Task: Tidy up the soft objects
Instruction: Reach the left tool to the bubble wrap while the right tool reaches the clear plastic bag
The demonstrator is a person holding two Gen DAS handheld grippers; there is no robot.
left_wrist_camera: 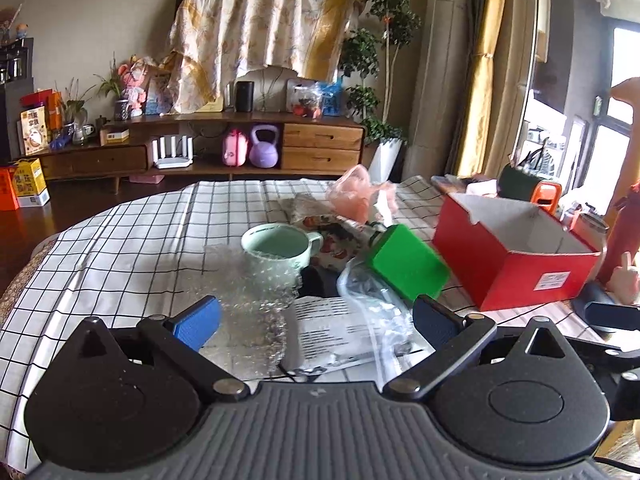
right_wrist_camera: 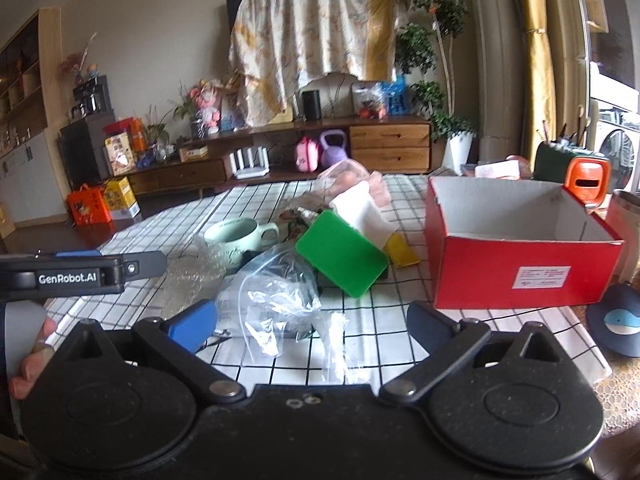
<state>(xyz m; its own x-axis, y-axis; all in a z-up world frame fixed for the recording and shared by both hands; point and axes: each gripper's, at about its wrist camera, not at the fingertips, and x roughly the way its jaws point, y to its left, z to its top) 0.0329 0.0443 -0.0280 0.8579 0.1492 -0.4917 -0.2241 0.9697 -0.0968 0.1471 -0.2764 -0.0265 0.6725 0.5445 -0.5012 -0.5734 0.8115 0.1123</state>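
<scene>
On the left of the checked bench [right_wrist_camera: 384,320] the left tool [left_wrist_camera: 316,320] hovers with fingers spread, empty, over one sheet of bubble wrap [left_wrist_camera: 244,300] — well placed for a first grab. One mint mug [right_wrist_camera: 236,236] sits behind it, hard, so likely no target. Centre: one clear plastic bag [right_wrist_camera: 280,300], one green sponge [right_wrist_camera: 344,252] tilted on the heap, one pink bag [right_wrist_camera: 352,180] behind. The right tool [right_wrist_camera: 312,324] is spread too, holding nothing. Far right, one red box [right_wrist_camera: 520,272] stands open-topped — presumably the drop-off.

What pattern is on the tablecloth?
White tablecloth with a thin black grid of squares, clearest in the right wrist view.
</scene>
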